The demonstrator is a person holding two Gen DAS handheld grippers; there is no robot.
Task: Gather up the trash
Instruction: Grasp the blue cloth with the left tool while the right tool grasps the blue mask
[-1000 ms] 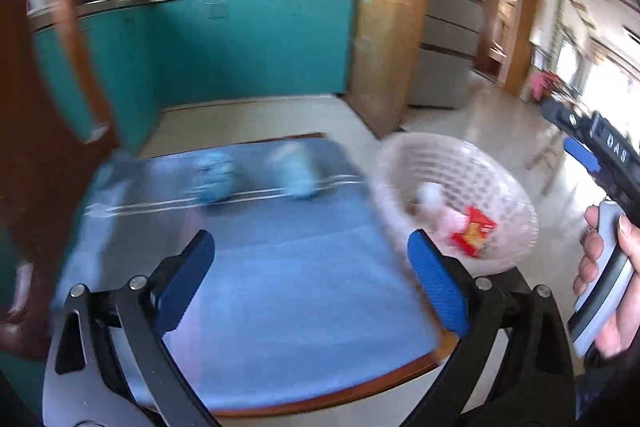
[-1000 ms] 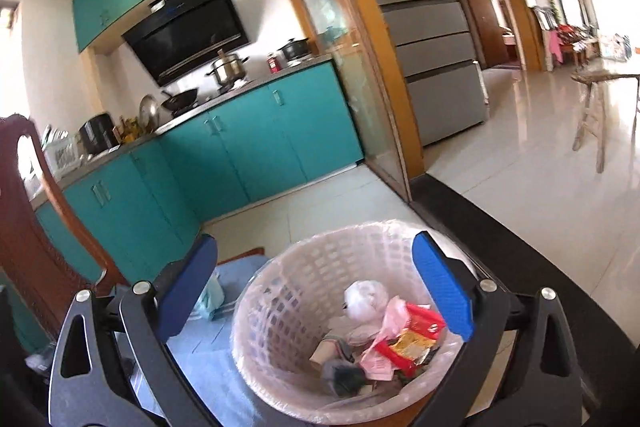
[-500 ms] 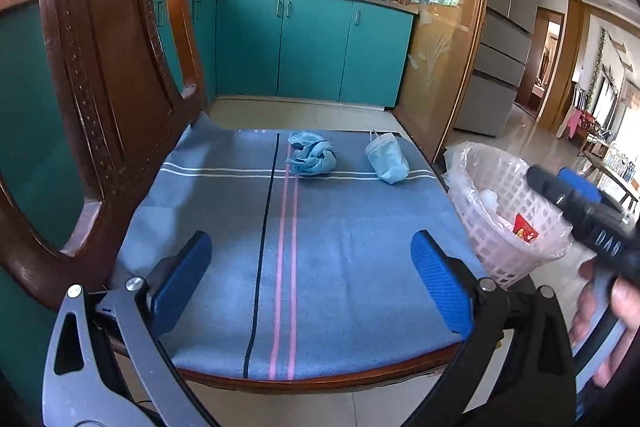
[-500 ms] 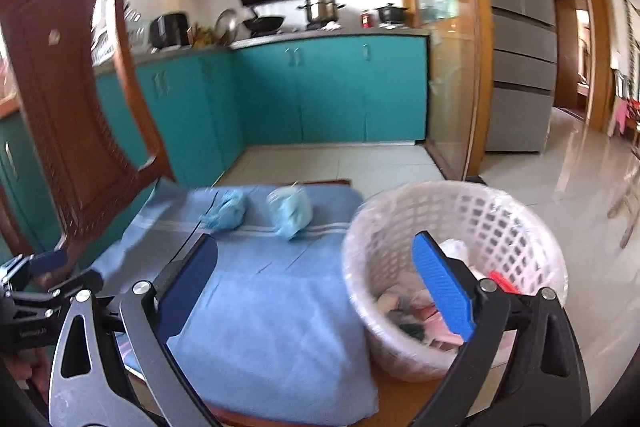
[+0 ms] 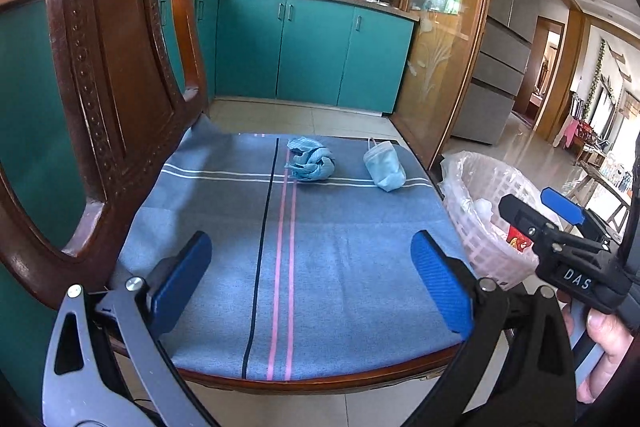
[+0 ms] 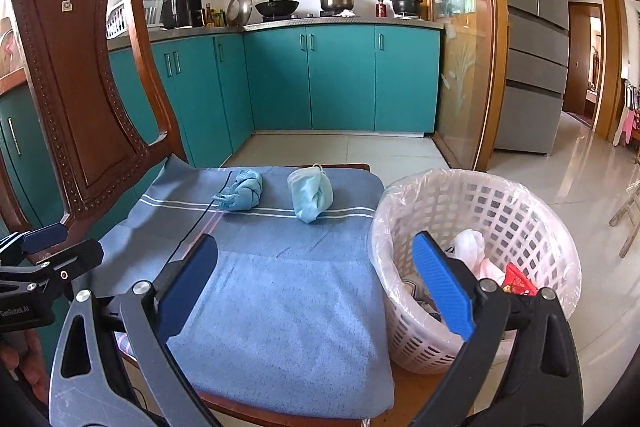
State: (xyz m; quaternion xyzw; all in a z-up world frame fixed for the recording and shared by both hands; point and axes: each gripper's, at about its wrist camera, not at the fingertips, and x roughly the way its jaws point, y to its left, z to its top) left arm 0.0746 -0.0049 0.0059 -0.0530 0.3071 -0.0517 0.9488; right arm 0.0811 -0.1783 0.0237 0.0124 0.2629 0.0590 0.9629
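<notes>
Both empty and spread wide: left gripper (image 5: 312, 283), right gripper (image 6: 316, 287). Ahead on blue cloth (image 6: 280, 291): crumpled rag (image 6: 240, 195), face mask (image 6: 310, 195), beside basket (image 6: 516, 203).

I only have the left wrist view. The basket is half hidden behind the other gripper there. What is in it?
Observer: In the right wrist view the basket has a clear liner and holds a white plastic bag and a red wrapper, with more scraps underneath.
Operator: Does the basket sit on the chair or on the floor?
Observer: Its base rests on the wooden chair seat, right beside the blue towel.
Operator: My face mask and blue rag look far apart. Which is nearer the basket?
Observer: The face mask; the blue rag lies on its far side from the basket.
Operator: Is the right gripper holding anything?
Observer: No, the right gripper is open and holds nothing.
</notes>
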